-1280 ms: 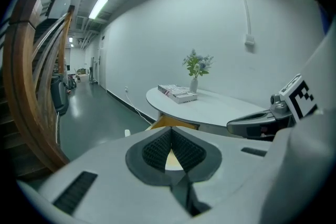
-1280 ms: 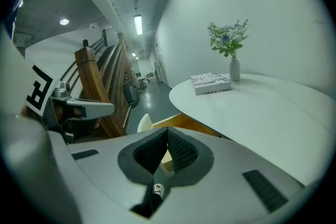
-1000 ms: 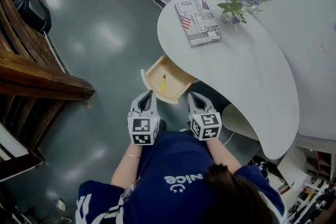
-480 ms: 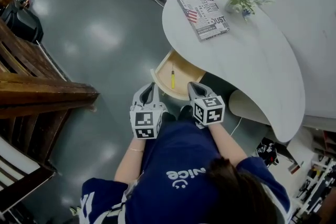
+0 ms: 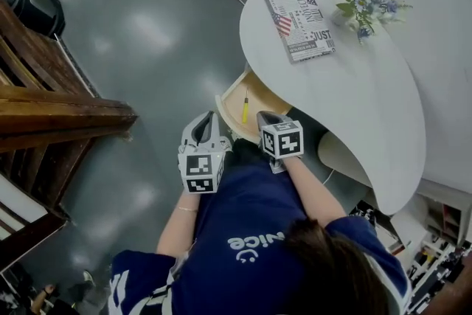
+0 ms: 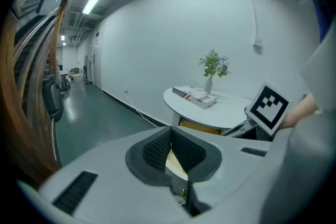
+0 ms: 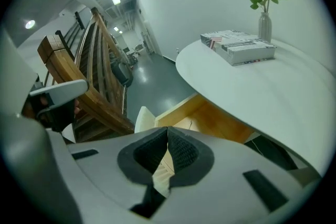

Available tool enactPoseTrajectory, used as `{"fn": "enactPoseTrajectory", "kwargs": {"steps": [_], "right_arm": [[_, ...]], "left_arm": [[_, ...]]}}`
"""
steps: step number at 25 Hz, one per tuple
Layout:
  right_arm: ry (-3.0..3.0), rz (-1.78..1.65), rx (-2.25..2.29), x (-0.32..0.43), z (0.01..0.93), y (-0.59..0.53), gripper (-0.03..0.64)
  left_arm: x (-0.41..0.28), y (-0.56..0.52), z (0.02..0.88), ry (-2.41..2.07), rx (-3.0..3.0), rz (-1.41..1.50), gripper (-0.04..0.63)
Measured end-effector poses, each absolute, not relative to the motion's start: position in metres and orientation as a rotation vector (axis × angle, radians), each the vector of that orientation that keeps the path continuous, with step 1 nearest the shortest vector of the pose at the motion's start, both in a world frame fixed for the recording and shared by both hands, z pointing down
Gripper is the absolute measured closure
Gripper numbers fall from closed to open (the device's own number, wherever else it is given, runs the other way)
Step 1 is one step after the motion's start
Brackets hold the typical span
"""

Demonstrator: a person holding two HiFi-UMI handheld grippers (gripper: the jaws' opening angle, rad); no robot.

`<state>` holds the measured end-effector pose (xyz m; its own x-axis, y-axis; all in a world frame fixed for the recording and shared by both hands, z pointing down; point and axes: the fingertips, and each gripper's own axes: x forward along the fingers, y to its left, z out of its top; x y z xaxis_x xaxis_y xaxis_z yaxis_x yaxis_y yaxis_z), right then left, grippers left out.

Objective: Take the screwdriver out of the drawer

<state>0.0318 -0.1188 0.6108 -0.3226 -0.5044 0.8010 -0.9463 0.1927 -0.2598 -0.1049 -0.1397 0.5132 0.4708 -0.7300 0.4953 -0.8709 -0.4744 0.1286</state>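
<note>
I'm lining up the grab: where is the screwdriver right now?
In the head view, the yellow screwdriver lies in the open wooden drawer under the white table, just ahead and slightly left of the shut right gripper, not yet held.

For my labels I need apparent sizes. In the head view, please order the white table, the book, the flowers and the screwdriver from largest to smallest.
1. white table
2. book
3. flowers, nearly as wide as the book, so this rank is unsure
4. screwdriver, clearly smallest

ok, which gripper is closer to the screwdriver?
The right gripper: its tips sit at the open drawer, near the yellow screwdriver; the left gripper is farther off.
</note>
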Motion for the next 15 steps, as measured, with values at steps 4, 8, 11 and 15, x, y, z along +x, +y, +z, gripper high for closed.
{"fn": "enactPoseTrajectory", "kwargs": {"steps": [4,8,11,15], "right_arm": [[-1.867,1.012,1.289,0.020,0.631,-0.132,0.581],[-1.856,1.039,1.235,0.017,0.649,-0.141,0.487],[-1.839,1.045,1.217,0.019,0.664,-0.148,0.485],[-1.798,1.075,1.187,0.022,0.686,-0.152,0.468]], "left_arm": [[-0.112,-0.141,0.521,-1.386,2.298,0.573,0.591],[-0.111,-0.145,0.519,-1.400,2.272,0.576,0.591],[-0.116,-0.150,0.519,-1.429,2.232,0.563,0.592],[-0.117,-0.154,0.522,-1.442,2.213,0.596,0.592]]}}
